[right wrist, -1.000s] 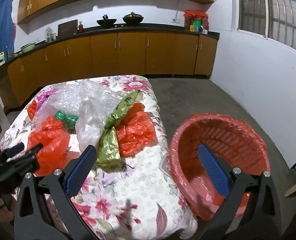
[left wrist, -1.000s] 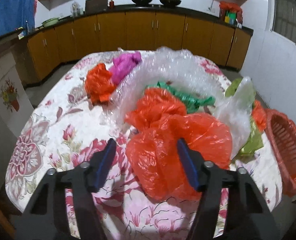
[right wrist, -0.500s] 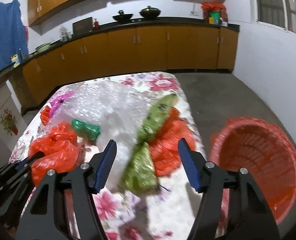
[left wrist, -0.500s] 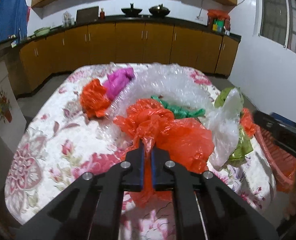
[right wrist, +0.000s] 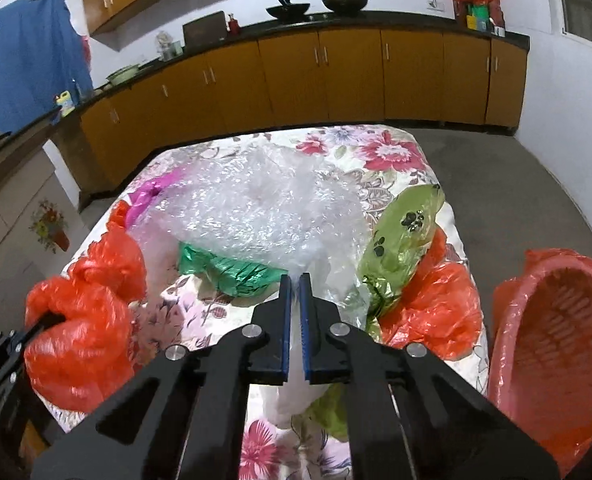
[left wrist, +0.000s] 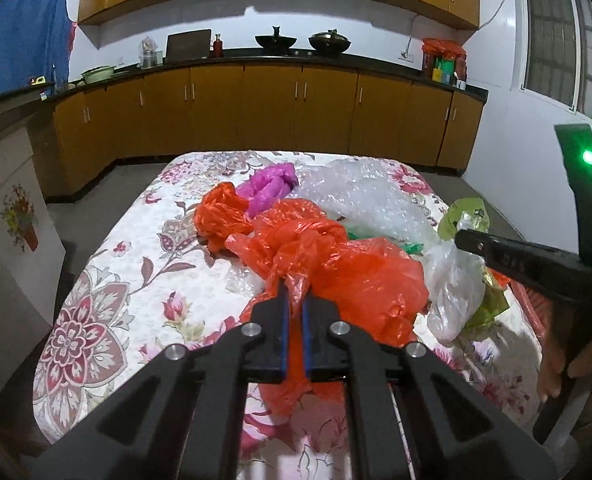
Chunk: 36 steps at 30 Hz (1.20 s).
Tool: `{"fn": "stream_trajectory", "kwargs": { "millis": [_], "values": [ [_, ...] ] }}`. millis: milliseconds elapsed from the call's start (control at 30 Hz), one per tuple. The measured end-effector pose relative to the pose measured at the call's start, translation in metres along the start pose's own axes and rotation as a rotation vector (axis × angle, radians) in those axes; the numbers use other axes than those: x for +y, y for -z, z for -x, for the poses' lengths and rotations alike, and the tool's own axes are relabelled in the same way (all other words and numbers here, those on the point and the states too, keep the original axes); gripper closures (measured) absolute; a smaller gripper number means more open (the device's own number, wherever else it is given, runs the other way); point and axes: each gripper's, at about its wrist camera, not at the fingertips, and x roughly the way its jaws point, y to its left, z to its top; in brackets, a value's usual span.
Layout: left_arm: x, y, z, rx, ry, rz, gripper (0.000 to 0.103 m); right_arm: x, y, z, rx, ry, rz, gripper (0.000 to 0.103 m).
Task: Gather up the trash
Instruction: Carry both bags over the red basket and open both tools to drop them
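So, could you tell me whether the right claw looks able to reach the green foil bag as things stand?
Probably not yet: the right claw is shut on the clear plastic bag. The green foil bag lies just ahead, uncovered, so the path looks free.

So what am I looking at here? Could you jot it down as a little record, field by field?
place: kitchen, table under a flowered cloth
left gripper: shut on the big orange bag
right gripper: shut on the clear plastic bag
other trash on table: bubble wrap, green bag, pink bag, olive paw-print bag, small orange bag, another orange bag
bin: red basket beside the table, on the right
stage: two bags gripped, neither in the basket yet
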Motion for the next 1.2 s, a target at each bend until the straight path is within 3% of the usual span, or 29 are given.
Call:
{"fn": "stream_trajectory", "kwargs": {
  "millis": [400, 800, 1000, 1200],
  "values": [
    [-0.018, -0.016, 0.025, -0.065, 0.021, -0.033, 0.096, -0.011, -0.015, 0.075, -0.165, -0.071, -0.039, 0.1],
    [-0.096, -0.037, 0.045, -0.124, 0.163, -0.129, 0.096, -0.083, -0.01, 0.155, -0.29, 0.104, -0.108, 0.1],
    [-0.147, -0.042, 0.044, -0.119, 0.267, -0.172, 0.096, -0.135, 0.003, 0.184, -0.327, 0.213, -0.186, 0.1],
    [-0.196, -0.041, 0.038, -0.101, 0.357, -0.212, 0.096, -0.176, 0.02, 0.203, -0.348, 0.268, -0.255, 0.1]
  ]
}}
